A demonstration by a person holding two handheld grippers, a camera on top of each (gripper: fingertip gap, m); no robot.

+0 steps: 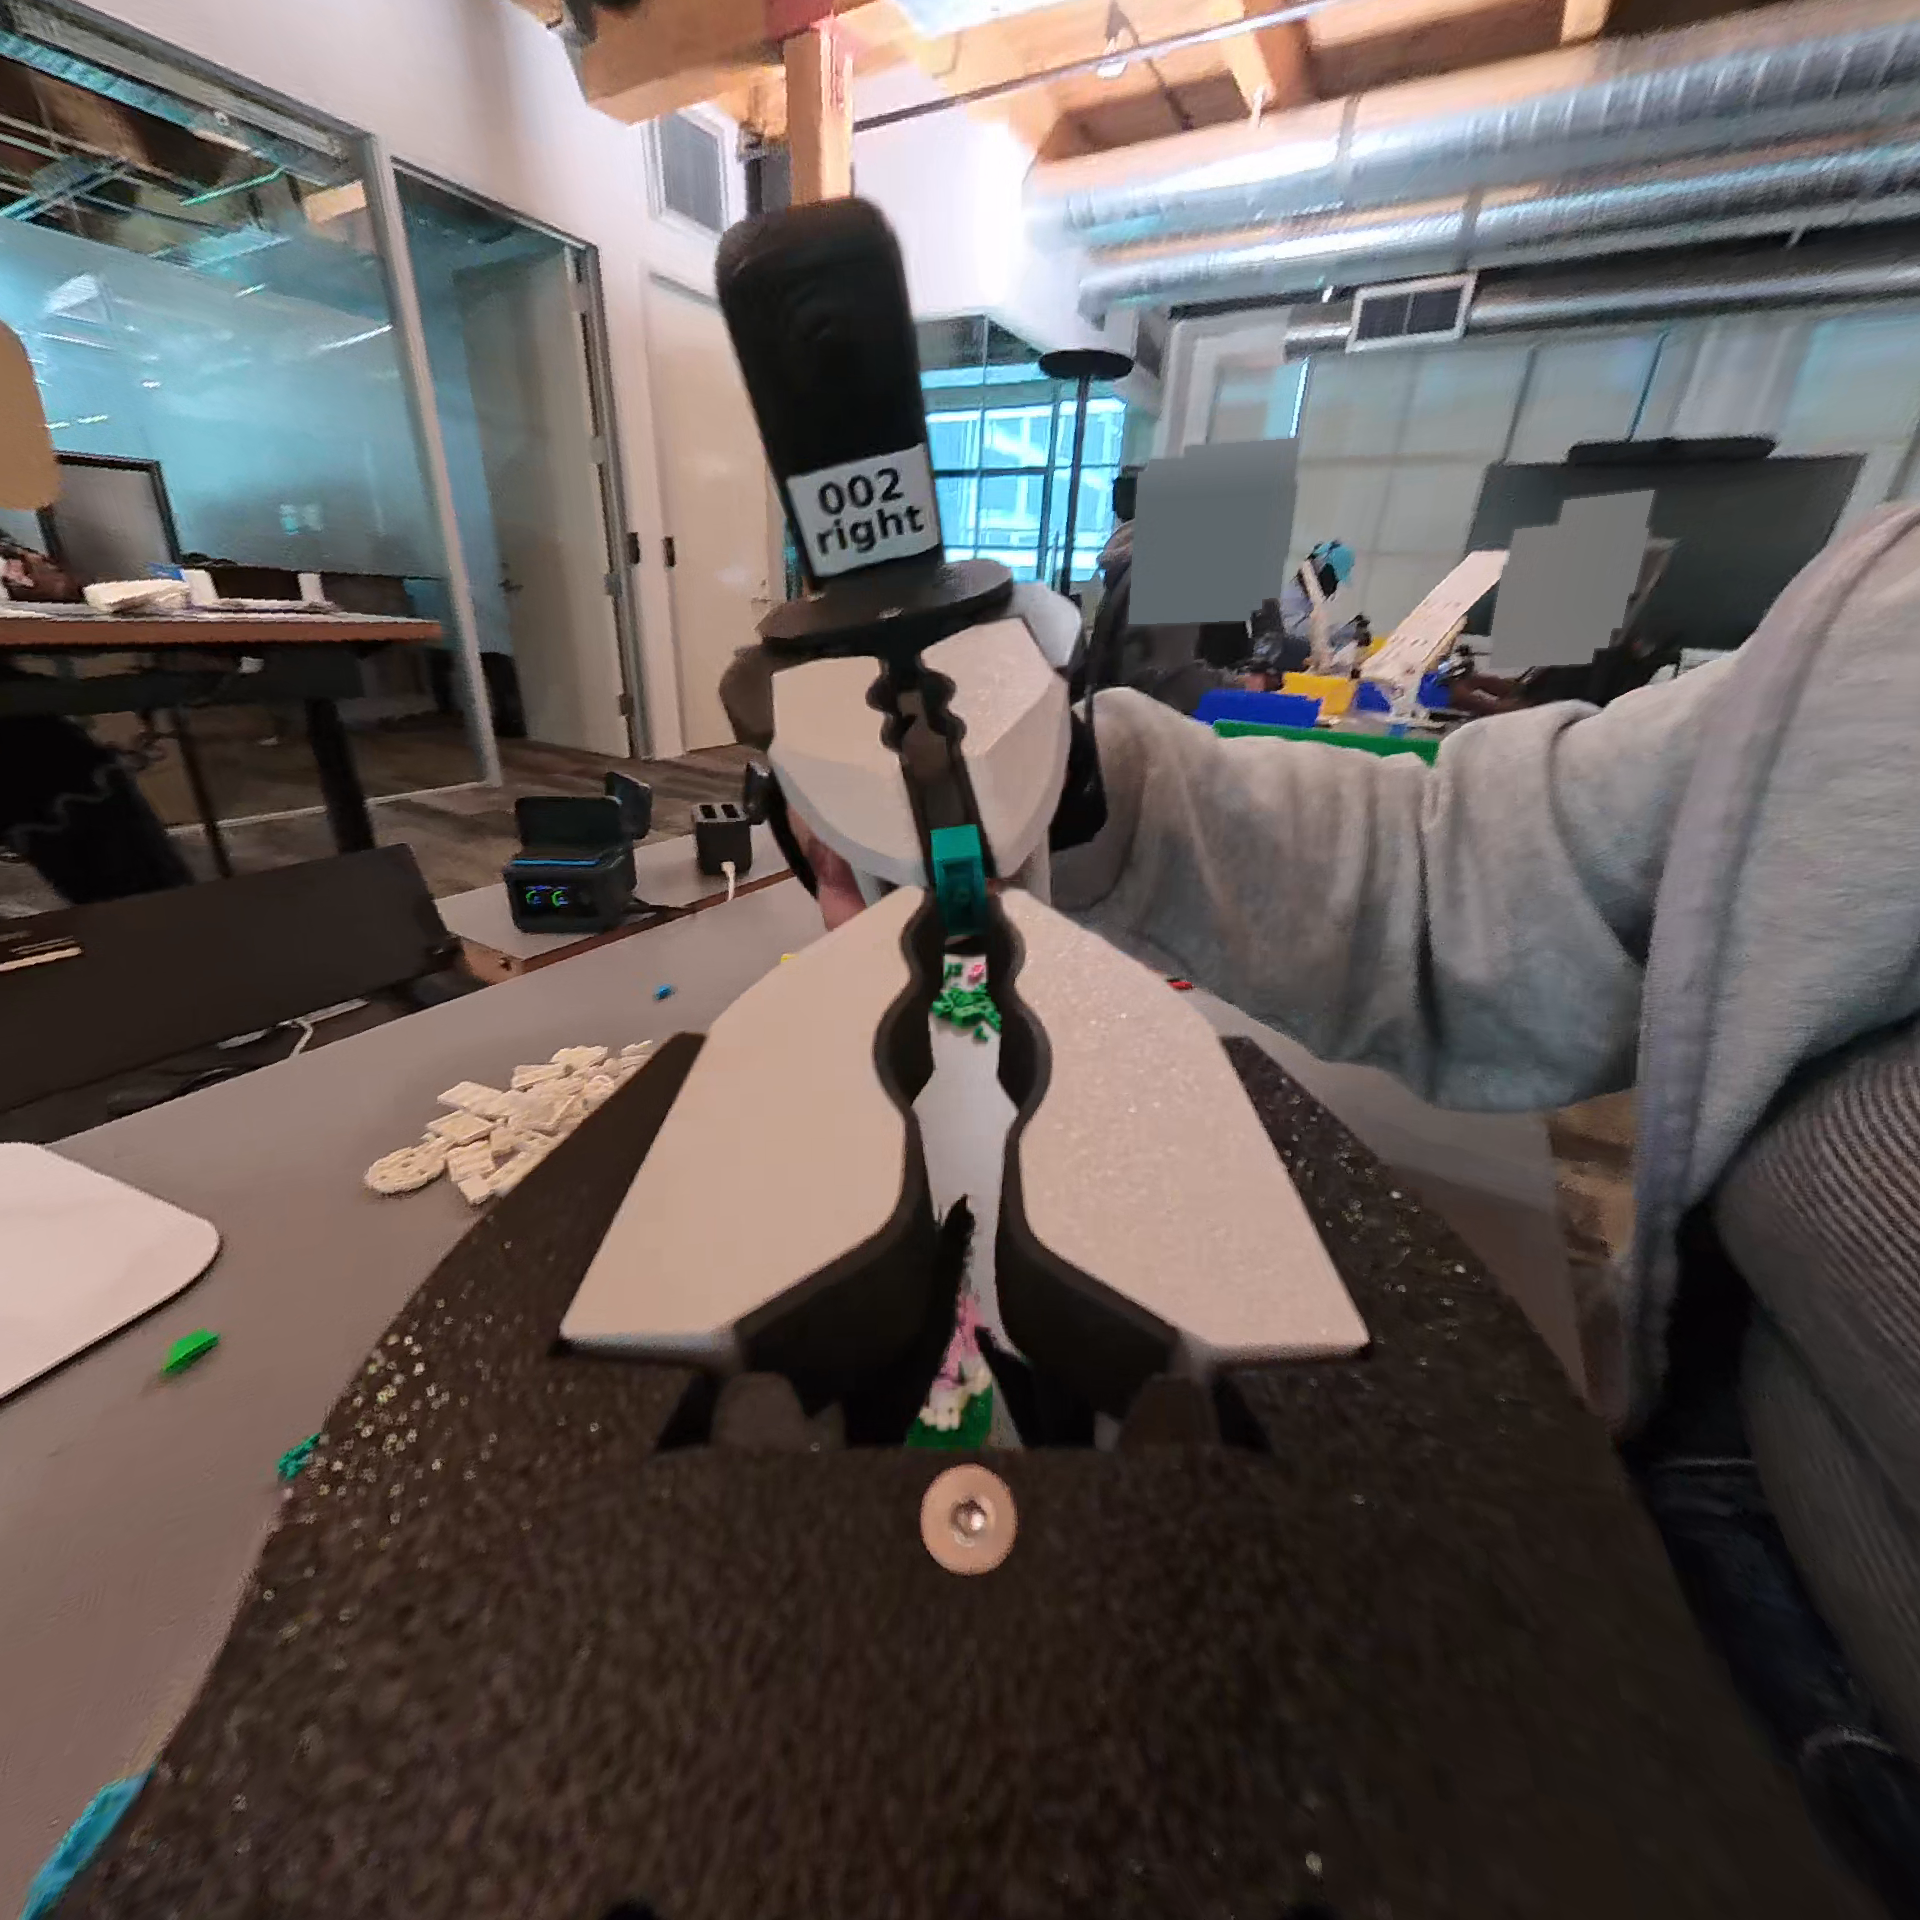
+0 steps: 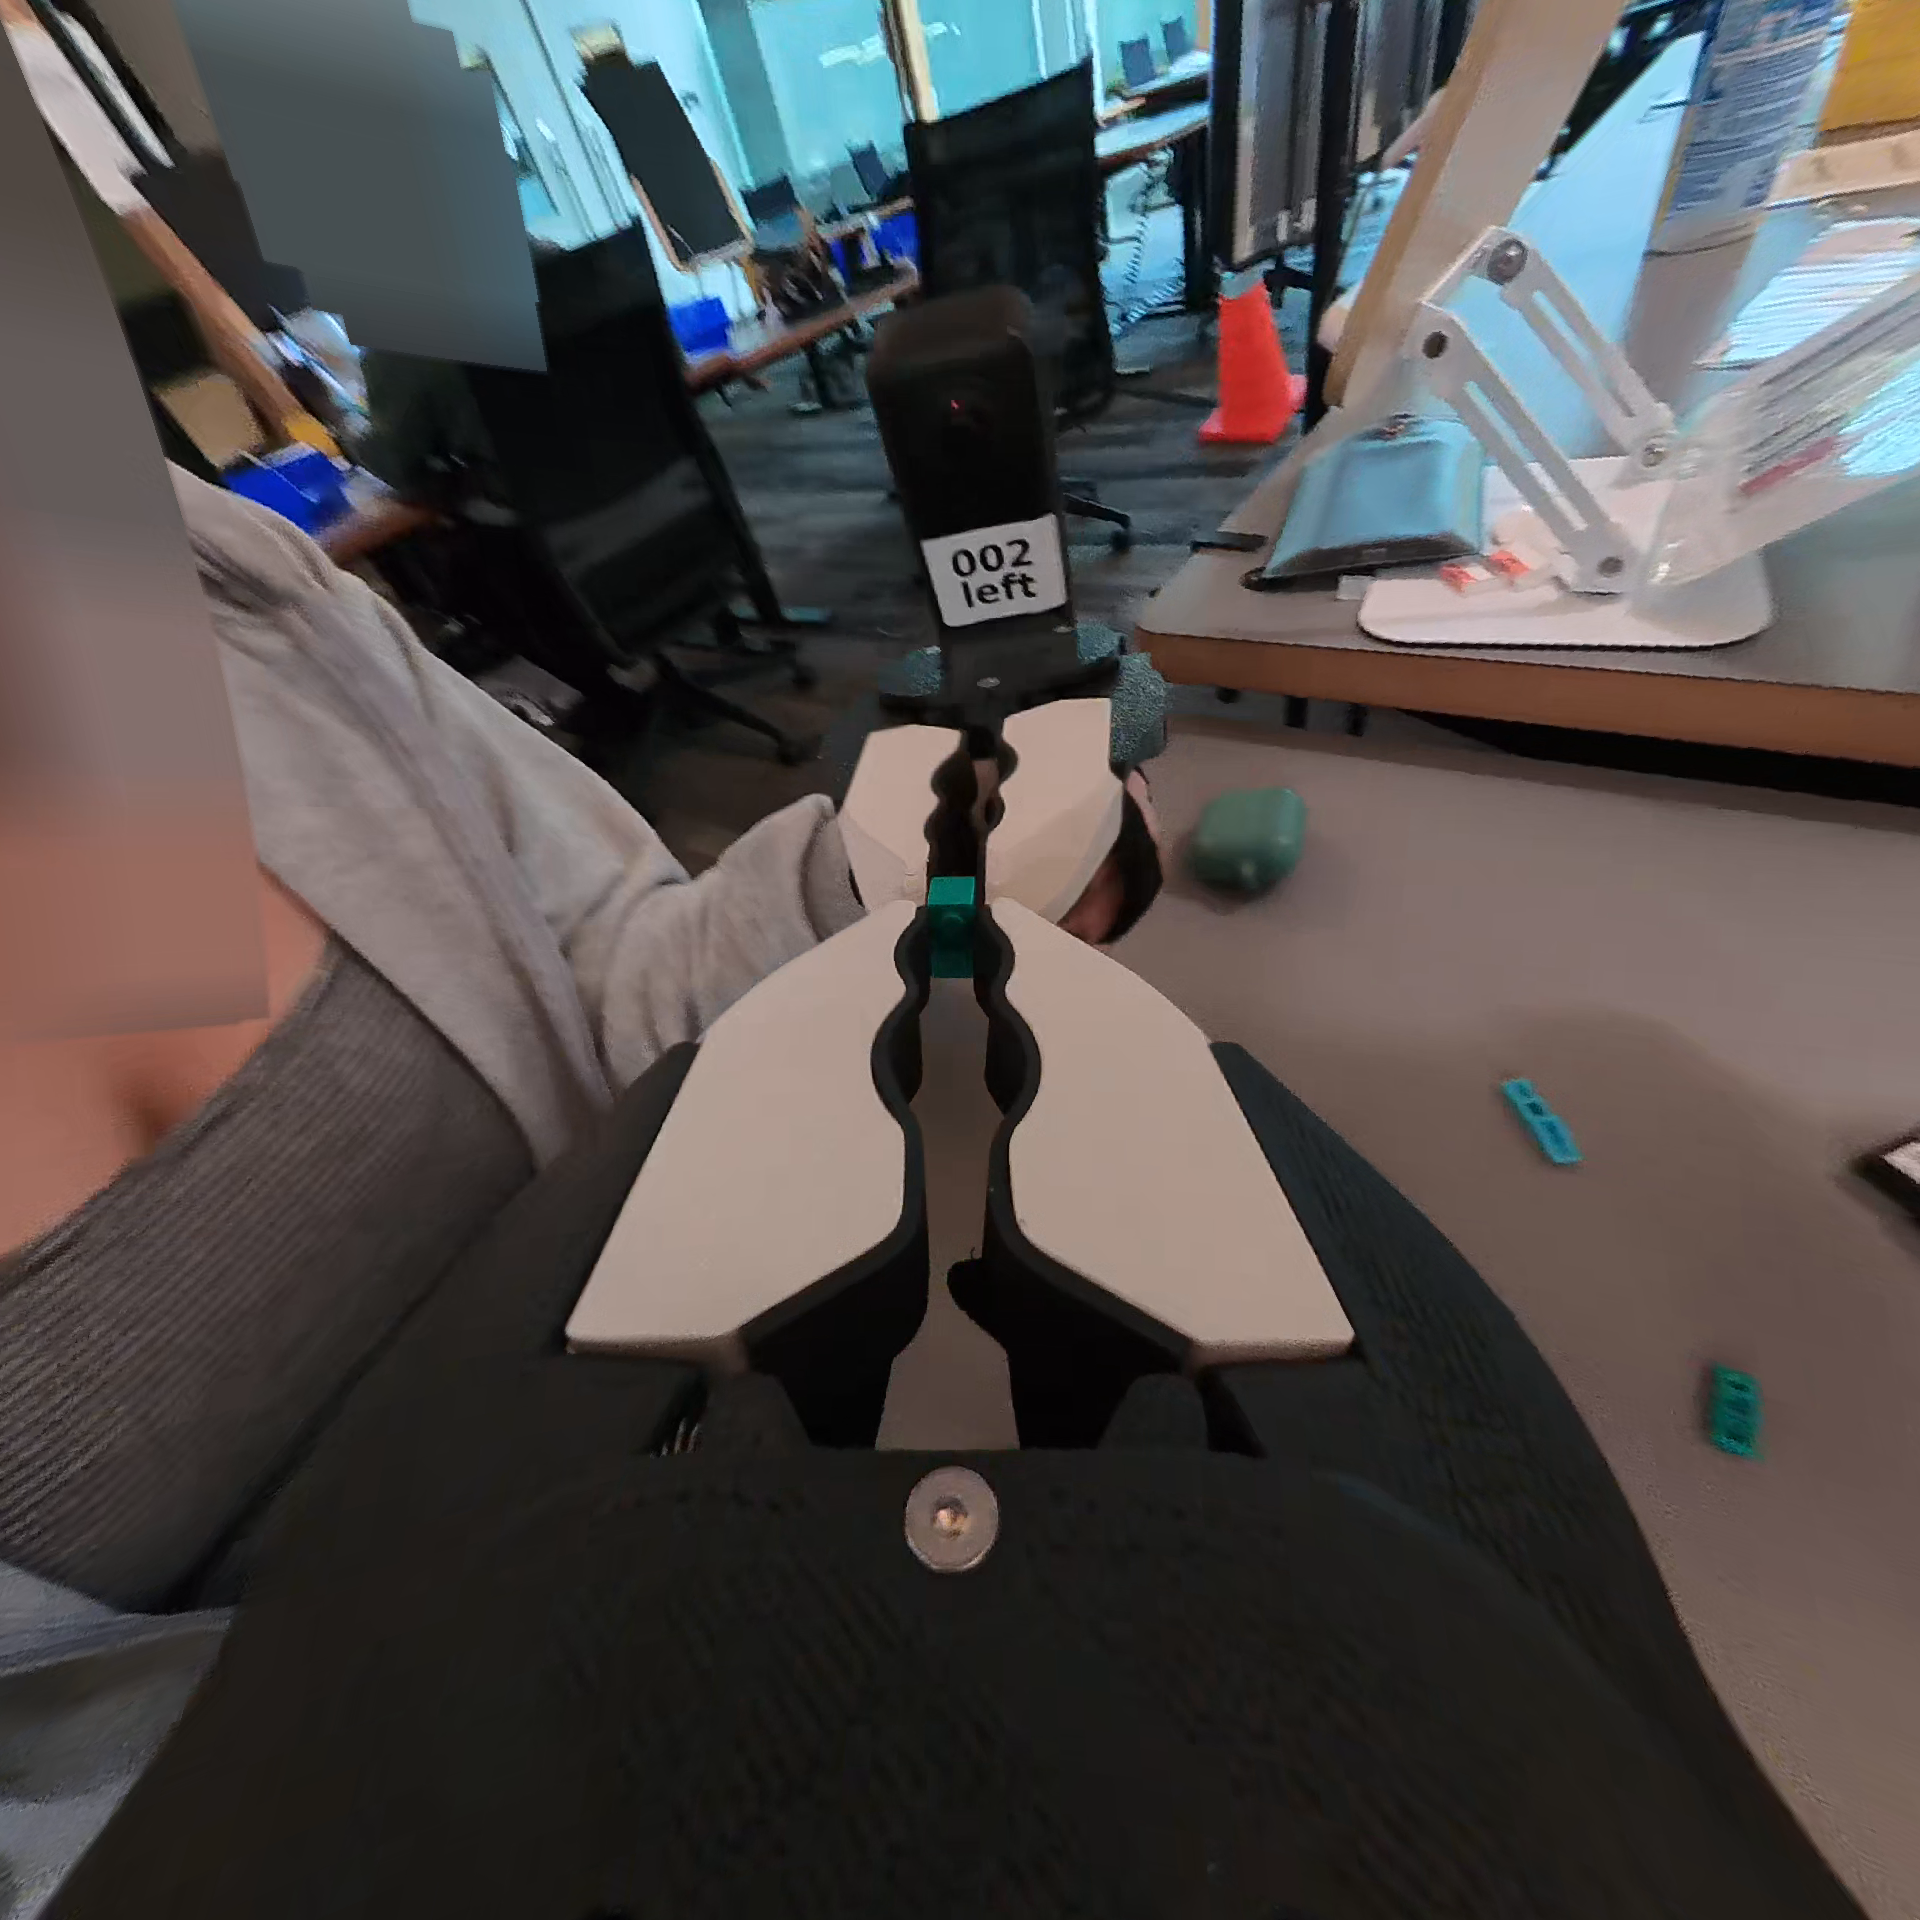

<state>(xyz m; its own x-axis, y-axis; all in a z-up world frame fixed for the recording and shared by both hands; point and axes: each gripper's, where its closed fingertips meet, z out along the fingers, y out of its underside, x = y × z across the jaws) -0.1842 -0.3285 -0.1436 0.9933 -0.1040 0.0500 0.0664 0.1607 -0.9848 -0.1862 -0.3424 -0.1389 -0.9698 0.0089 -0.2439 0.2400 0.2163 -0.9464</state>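
Two grippers, tip to tip, both clamped on one small teal brick!

Left gripper (image 1: 961, 914) and right gripper (image 2: 951, 940) pinch the teal brick (image 1: 958, 883) from opposite ends, aloft over the grey worktop (image 2: 1455, 987) (white pieces (image 1: 509, 1117) piled toward its left edge).

Right claw (image 2: 951, 940) and left claw (image 2: 961, 873) meet tip to tip — both pinch one teal brick (image 2: 951, 935).
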